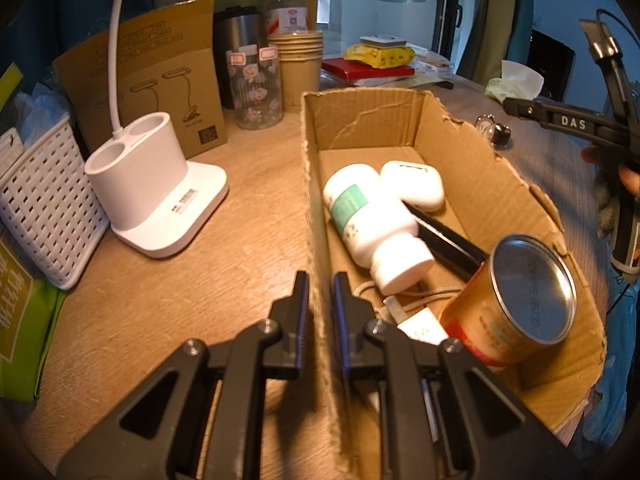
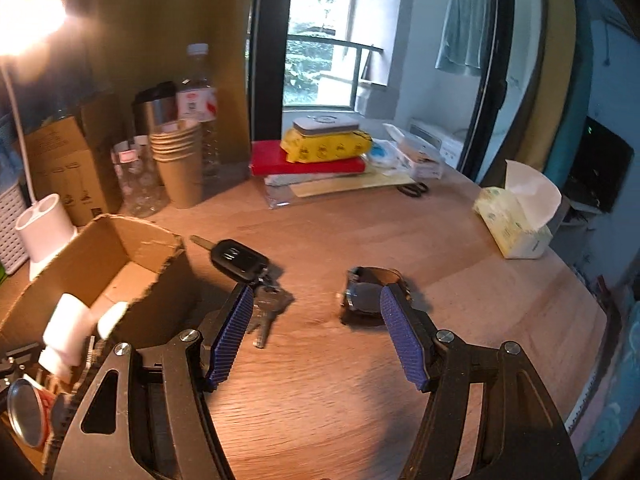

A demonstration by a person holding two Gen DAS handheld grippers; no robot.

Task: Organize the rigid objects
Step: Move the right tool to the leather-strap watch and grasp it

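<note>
Two grippers are working over a wooden table [image 2: 360, 380]. In the left wrist view, the left gripper [image 1: 320, 292] is sitting at lower centre, its blue pads pinching the near left wall of a torn cardboard box [image 1: 472, 168] that is filling the right half of the frame. Lying inside the box are a white pill bottle [image 1: 372, 220] on its side, a white earbud case [image 1: 416, 184] just behind it, a black pen [image 1: 444, 240] running under the bottle, a gold tin can [image 1: 516, 300] tipped at lower right, and a cord [image 1: 404, 292] beside the bottle's cap. A white lamp base [image 1: 152, 188] is standing at left of the box.

In the right wrist view, the right gripper [image 2: 316, 336] is hanging at lower centre with its jaws spread wide and nothing between them. A car key [image 2: 238, 260] with a bunch of metal keys [image 2: 268, 308] is lying just beyond the left finger, beside the box. A wristwatch [image 2: 368, 284] is resting at centre, partly hidden behind the right finger; whether they touch is unclear. A tissue box [image 2: 512, 220] is sitting at right.
</note>
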